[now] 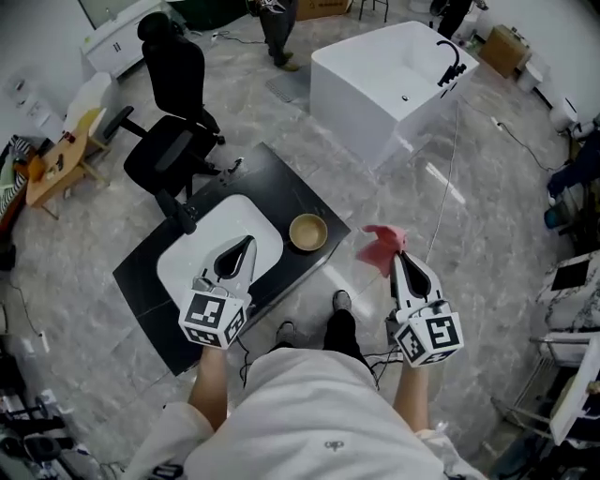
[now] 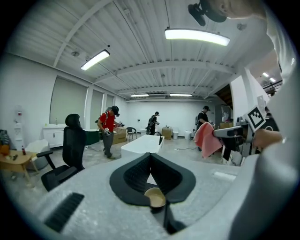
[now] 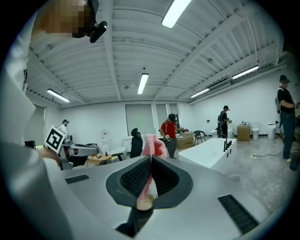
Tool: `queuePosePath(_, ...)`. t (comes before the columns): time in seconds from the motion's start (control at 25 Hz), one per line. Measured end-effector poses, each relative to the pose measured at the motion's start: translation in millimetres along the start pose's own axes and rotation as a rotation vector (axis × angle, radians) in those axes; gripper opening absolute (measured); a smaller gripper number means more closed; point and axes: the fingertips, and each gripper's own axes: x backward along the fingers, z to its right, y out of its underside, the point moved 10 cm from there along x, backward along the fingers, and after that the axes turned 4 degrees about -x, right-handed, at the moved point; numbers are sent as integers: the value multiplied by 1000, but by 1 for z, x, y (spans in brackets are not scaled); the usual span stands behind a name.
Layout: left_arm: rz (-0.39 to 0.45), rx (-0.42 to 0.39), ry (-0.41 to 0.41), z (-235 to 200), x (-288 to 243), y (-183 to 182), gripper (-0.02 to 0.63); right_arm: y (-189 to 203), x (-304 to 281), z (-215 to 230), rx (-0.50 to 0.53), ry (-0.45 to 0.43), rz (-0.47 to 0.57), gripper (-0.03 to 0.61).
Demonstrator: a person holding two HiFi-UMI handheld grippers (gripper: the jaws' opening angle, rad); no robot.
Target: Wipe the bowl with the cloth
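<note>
with both tools held low in front of me, my left gripper (image 1: 246, 246) has its jaws pressed fully together and nothing between them. in the head view it sits over the near part of a white tray (image 1: 192, 251). my right gripper (image 1: 396, 257) is off to the right of the table, over the grey floor (image 1: 469, 281). its jaws are clamped on a pink cloth (image 1: 382, 244); a thin strip of it runs down between the pads and the rest bunches up above the jaw tips. the cloth hangs in the air, touching nothing else.

the tray lies on a black table (image 1: 150, 305). the bowl (image 1: 307, 232), tan and round, stands upright on that table just beside the tray's right edge. it is empty as far as i can see. it is apart from the cloth, between my two grippers and a bit farther out.

past the table a black office chair (image 1: 173, 141) stands at the left, and a white bathtub (image 1: 384, 80) is farther back on the right. a person (image 1: 277, 28) stands at the top edge, well away.
</note>
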Motion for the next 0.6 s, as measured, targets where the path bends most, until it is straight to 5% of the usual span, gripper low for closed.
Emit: queuePosePath(0.6, -65, 141, -368, 54, -54, -20, 12, -28, -129, 107, 7, -420, -116, 12)
